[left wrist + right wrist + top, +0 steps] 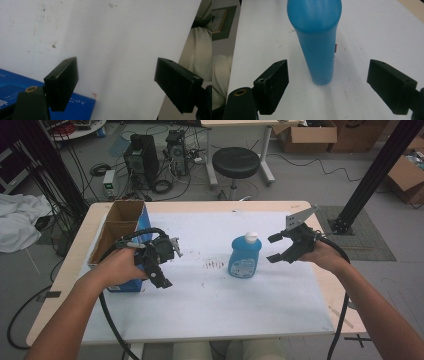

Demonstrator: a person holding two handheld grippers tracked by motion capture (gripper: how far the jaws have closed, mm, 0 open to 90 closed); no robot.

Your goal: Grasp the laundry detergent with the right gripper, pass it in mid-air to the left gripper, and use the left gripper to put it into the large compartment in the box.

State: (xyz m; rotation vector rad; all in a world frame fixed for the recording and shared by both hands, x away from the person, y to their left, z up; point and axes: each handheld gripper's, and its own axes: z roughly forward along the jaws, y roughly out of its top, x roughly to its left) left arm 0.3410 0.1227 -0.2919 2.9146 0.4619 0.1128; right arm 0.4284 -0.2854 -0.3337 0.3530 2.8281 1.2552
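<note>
Partly cut off, the blue bottle [318, 42] loses its cap and shoulders past the top edge of the right gripper view, and its label is turned away there, with just a sliver at the bottle's 3 o'clock edge. From the high view the print on that label is too small to read. The cardboard box [120, 227] at 9 o'clock on the table [210, 320] is half hidden behind the left hand [122, 265], and the left gripper view catches merely a blue corner of it at 7 o'clock, its lettering blurred. Dark marks on the white sheet [200, 295] beside the bottle are too faint to make out.

Upright near the table's centre stands the bottle, white cap on top. The right gripper [279, 248] sits just beside it at 3 o'clock, its 2 jaws spread wide and level with the bottle's upper half, not touching. Seen along those jaws, the bottle lies ahead of them and between their lines, nearer the left one, with bare sheet on both sides.

The left gripper [167, 265] is well apart from the bottle, at its 9 o'clock, jaws likewise spread wide over empty sheet, pinching nothing.
</note>
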